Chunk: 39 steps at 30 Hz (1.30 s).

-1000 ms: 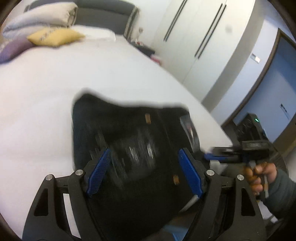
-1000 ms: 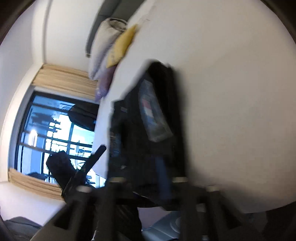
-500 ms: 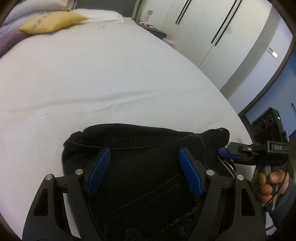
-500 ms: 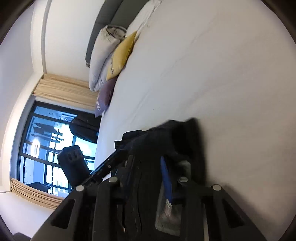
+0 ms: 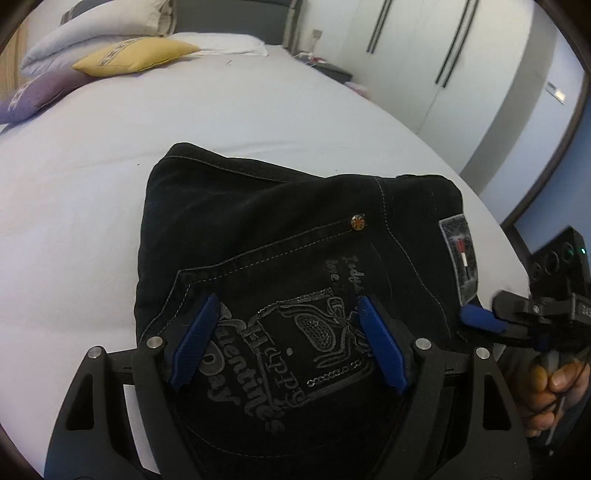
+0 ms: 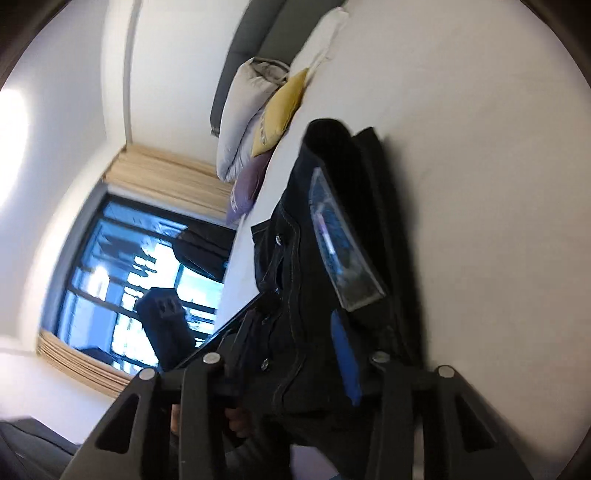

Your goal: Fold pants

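Black pants (image 5: pixel 295 258) lie folded into a compact, roughly square bundle on the bed (image 5: pixel 110 184), near its foot edge. Back pocket with embroidered crest and "Valentine's Day" lettering faces up; a rivet sits at 12 o'clock of the pocket and a grey brand patch at 3 o'clock on the waistband side.

Judgement: folding looks mostly done, several layers stacked, edges fairly square. What may remain is a last tuck or smoothing and letting go; the far edge at 11 o'clock bulges a bit.

Left tongs (image 5: pixel 288 347) stand wide apart over the pocket, blue pads either side of the crest, nothing pinched between them; whether they press on the cloth, cannot tell. Right tongs (image 5: pixel 480 319) come in from 3 o'clock at the waistband edge just below the patch. In the right wrist view the right tongs (image 6: pixel 310 350) straddle the bundle's edge, only one blue pad shows, so whether they clamp the cloth, cannot tell.

Bed has a smooth white sheet with a few light creases. At 11 o'clock lie a yellow cushion (image 5: pixel 136 55), a purple cushion (image 5: pixel 29 96) and white pillows (image 5: pixel 99 26) against a dark headboard. White wardrobe doors (image 5: pixel 424 48) with long dark handles at 1 o'clock. Right wrist view shows a window (image 6: pixel 147 280) with beige curtains.
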Each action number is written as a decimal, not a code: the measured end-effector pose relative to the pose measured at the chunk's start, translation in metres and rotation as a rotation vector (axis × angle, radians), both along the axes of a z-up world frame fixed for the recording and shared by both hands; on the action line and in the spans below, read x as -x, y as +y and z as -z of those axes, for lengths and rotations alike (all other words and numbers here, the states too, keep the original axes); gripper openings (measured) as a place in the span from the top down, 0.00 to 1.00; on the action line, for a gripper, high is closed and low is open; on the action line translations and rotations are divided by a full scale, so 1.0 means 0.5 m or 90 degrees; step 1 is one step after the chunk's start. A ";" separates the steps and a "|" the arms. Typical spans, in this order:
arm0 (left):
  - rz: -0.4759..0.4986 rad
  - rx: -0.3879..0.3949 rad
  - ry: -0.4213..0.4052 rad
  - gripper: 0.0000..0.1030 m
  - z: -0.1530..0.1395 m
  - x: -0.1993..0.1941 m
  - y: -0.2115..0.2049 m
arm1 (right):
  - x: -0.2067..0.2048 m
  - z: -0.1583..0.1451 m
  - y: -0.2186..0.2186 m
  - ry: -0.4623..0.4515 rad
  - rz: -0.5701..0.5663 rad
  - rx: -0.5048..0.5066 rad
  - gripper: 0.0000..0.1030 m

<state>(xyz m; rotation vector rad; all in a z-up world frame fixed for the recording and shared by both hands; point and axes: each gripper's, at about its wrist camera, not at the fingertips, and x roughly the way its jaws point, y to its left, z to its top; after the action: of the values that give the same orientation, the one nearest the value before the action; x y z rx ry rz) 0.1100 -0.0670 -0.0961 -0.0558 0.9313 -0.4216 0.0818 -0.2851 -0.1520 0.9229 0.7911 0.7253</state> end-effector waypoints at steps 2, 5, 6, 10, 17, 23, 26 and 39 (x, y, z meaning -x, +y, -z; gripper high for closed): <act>-0.002 -0.003 0.005 0.25 0.000 -0.003 -0.006 | 0.005 -0.005 -0.006 0.004 0.000 0.019 0.59; -0.006 -0.004 0.010 0.25 -0.006 -0.007 -0.033 | 0.016 -0.012 -0.030 0.017 0.021 0.043 0.58; -0.009 -0.003 0.013 0.25 -0.009 -0.006 -0.027 | 0.014 -0.017 -0.039 0.022 0.028 0.046 0.58; -0.012 -0.011 0.020 0.24 -0.035 -0.004 -0.024 | 0.055 -0.038 -0.096 0.049 0.091 0.140 0.20; -0.037 -0.039 0.029 0.23 -0.083 0.007 -0.007 | 0.031 -0.098 -0.111 0.026 0.123 0.145 0.20; -0.058 -0.065 0.020 0.23 -0.142 0.036 0.020 | -0.014 -0.096 -0.064 0.045 0.068 0.167 0.20; -0.071 -0.078 0.015 0.23 -0.161 0.040 0.048 | -0.026 -0.090 -0.061 0.058 0.063 0.183 0.20; -0.121 -0.041 0.090 0.19 -0.103 0.037 0.166 | -0.060 -0.075 -0.050 0.065 0.037 0.182 0.19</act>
<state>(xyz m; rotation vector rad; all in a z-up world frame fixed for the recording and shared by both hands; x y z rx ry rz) 0.0917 0.0162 -0.0444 -0.1159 1.0680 -0.2136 0.1117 -0.3100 -0.1147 0.7247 0.9282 0.5012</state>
